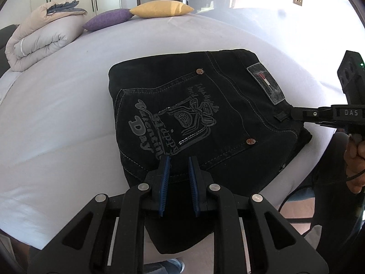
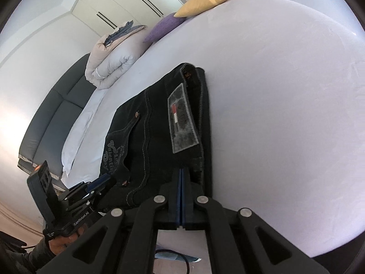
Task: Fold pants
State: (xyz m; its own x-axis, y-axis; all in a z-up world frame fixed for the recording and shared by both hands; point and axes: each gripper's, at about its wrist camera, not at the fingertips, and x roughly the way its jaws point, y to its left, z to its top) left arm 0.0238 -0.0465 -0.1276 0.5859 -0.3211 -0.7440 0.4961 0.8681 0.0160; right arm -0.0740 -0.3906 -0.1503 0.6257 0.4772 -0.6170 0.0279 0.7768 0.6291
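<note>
The pants (image 1: 194, 114) lay folded into a compact bundle on the bed (image 1: 68, 114); little remained. Left gripper (image 1: 179, 162) hovered, jaws apart; right gripper (image 2: 181, 171) pinched the waistband edge.

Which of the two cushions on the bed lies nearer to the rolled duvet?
The purple cushion; the yellow cushion lies beyond it, farther from the rolled duvet.

Yellow pillow (image 1: 162, 9), purple pillow (image 1: 108, 19), rolled duvet (image 1: 38, 38) on bed (image 1: 57, 114).
</note>
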